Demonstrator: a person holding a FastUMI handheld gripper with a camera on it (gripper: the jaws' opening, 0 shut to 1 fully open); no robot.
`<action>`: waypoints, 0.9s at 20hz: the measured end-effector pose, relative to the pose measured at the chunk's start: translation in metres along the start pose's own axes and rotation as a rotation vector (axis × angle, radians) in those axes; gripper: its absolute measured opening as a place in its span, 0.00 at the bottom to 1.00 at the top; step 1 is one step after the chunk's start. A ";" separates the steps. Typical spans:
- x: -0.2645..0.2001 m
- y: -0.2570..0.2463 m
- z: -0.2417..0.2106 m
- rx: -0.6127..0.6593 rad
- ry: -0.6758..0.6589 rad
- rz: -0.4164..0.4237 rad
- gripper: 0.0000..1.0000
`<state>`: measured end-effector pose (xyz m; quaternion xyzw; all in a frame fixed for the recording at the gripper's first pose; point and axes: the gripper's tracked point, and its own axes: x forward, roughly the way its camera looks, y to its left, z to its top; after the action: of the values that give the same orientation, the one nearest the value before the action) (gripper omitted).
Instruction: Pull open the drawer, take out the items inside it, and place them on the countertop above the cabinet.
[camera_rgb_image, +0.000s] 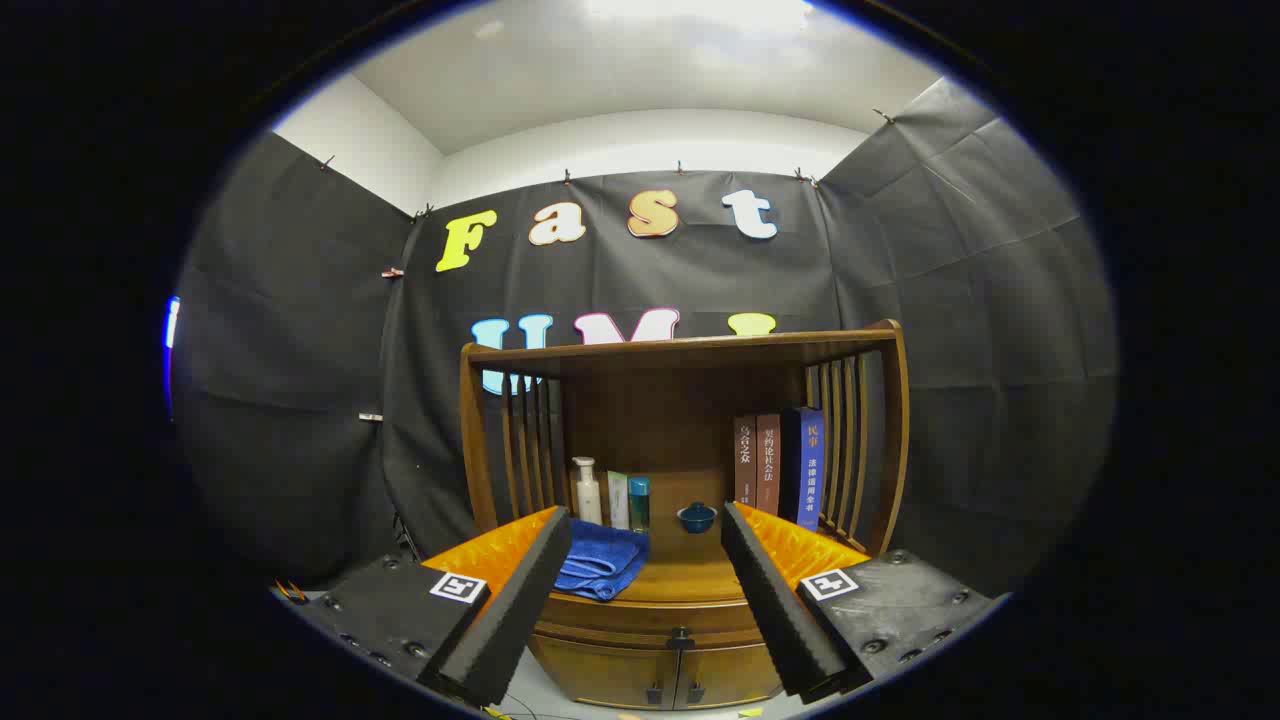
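While the drawer (680, 618) under the counter (690, 580) looks closed and well ahead, the gripper (640, 600) hangs wide and empty, so every step seems left.

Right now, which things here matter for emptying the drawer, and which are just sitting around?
Part of the job:
- drawer, shut, under the countertop
- countertop, where the items go
- gripper, fingers open, holding nothing, short of the cabinet

Just lying about:
- folded blue towel
- pump bottle
- small blue bowl
- three books, upright
- lower cabinet doors
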<state>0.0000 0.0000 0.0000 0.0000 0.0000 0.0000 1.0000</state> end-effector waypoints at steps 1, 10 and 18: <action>0.000 0.000 0.001 0.003 -0.005 0.002 0.98; 0.003 -0.001 -0.004 0.006 0.003 -0.001 0.98; 0.004 -0.009 -0.008 0.000 0.018 -0.025 0.98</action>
<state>0.0039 -0.0092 -0.0075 -0.0002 0.0088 -0.0122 0.9999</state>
